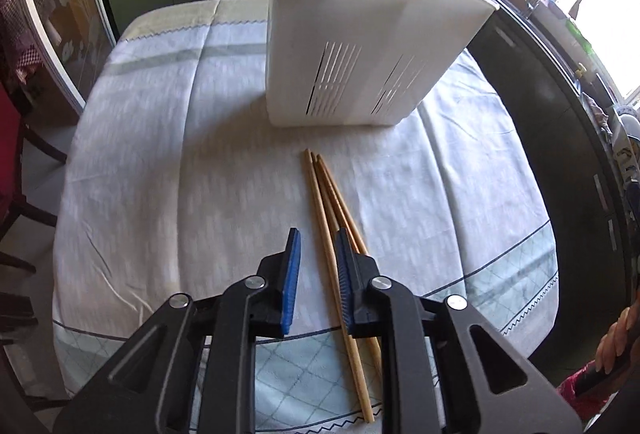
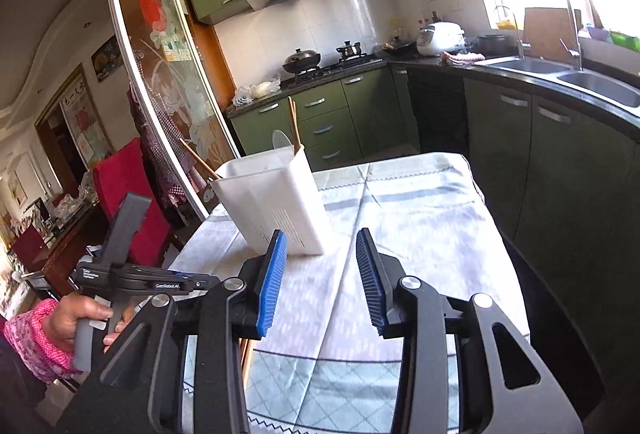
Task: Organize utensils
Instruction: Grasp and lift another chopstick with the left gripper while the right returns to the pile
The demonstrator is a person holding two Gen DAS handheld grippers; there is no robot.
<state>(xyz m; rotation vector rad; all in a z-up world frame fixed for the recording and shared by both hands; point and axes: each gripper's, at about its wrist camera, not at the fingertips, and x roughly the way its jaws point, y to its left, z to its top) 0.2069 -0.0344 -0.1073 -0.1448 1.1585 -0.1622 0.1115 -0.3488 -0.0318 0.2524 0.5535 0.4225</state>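
Observation:
A bundle of wooden chopsticks (image 1: 320,190) lies on the checked tablecloth (image 1: 160,174), pointing at a white slotted utensil holder (image 1: 360,46). My left gripper (image 1: 318,234) hangs close over the near part of the bundle. Its blue pads stand a narrow gap apart, one stick showing between them, the others under the right finger; no pad presses on them. In the right wrist view the holder (image 2: 272,202) has chopsticks (image 2: 294,122) and a pale spoon (image 2: 280,138) standing in it. My right gripper (image 2: 321,234) is open and empty, short of the holder.
A hand holds the left gripper's handle (image 2: 120,274) at the table's left edge. A red chair (image 2: 132,194) and a glass sliding door (image 2: 160,74) stand to the left. Green cabinets (image 2: 328,122) are beyond the table, and a dark counter with a sink (image 2: 592,82) runs along the right.

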